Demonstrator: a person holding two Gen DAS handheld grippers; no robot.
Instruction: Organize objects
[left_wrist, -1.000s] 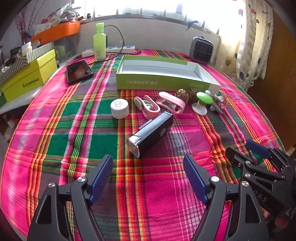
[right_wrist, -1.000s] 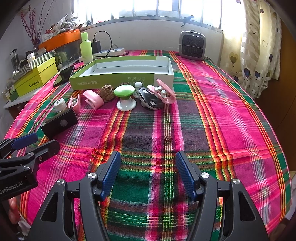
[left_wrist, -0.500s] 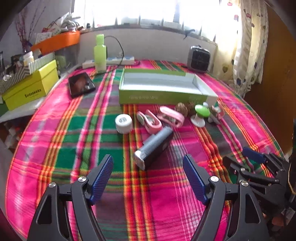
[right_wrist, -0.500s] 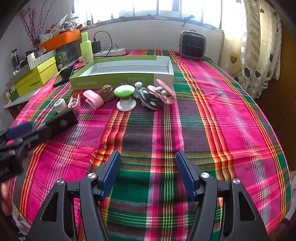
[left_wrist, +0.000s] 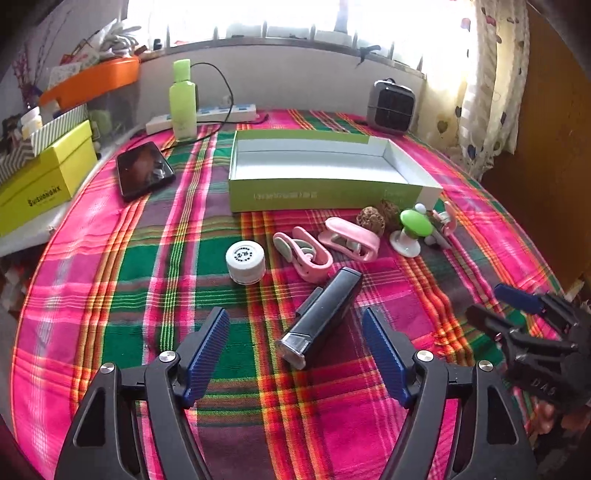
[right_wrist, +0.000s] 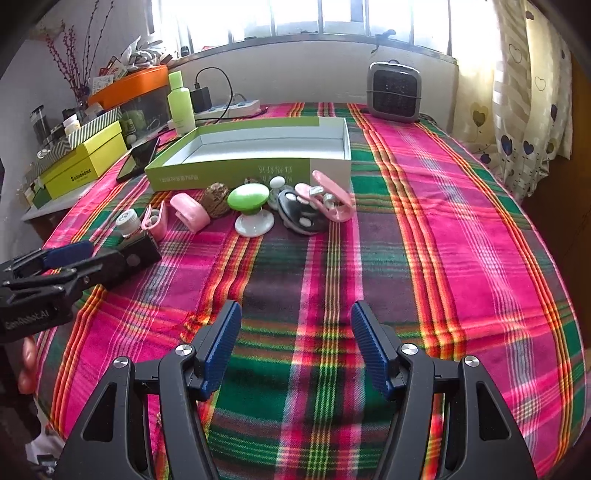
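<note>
Black massager (right_wrist: 301, 216), right view only.

a woven plaid tablecloth (left_wrist: 110, 280) covers the counter, matt and slightly rumpled. the green box (left_wrist: 325, 194) looks like smooth cardboard with a white, faintly shiny inside. the black flashlight (left_wrist: 323, 314) is matt plastic with a glossy lens end. the pink clips (left_wrist: 349, 240) and white jar (left_wrist: 245, 262) are smooth plastic. the phone (left_wrist: 144, 170) screen is glossy. each tool, left tool (left_wrist: 295, 354) and right tool (right_wrist: 295, 347), has ribbed blue pads (right_wrist: 221, 347) on matt black plastic arms with shiny metal screws.
</note>
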